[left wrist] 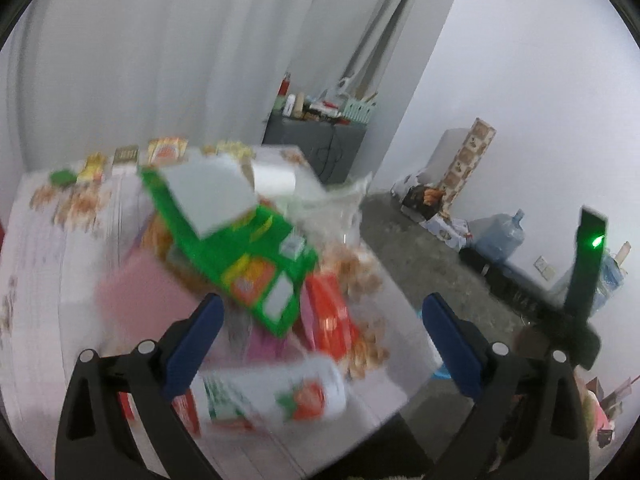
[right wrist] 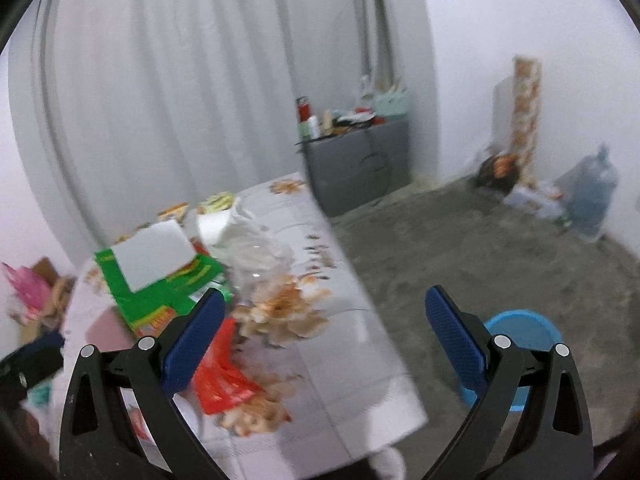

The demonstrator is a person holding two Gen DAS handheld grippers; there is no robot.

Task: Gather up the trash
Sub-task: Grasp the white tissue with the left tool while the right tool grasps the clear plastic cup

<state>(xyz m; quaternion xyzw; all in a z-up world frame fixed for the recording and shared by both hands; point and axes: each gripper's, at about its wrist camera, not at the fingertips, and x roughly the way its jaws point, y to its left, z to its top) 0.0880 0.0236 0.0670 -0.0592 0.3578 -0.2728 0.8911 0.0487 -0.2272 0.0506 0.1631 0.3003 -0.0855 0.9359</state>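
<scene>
Left wrist view: my left gripper (left wrist: 322,314) hangs above the table (left wrist: 36,280) near its front edge, jaws spread wide and holding nothing. The trash lies right ahead: a green box (left wrist: 236,248) tilted on the pile mid-table, a red wrapper (left wrist: 330,312) just beside it, and a white carton (left wrist: 276,392) lying closest to me under the fingers. The picture is blurred, so I would steady before closing, then settle the jaws across the carton's short side.

Right wrist view: my right gripper (right wrist: 324,314) is also wide open and empty, poised over the table's right edge. The wrapper (right wrist: 218,380) sits beside my left finger (right wrist: 192,344), a clear bag (right wrist: 260,256) further in. A blue bin (right wrist: 520,332) stands on the floor beside the table; I judge trash goes there.
</scene>
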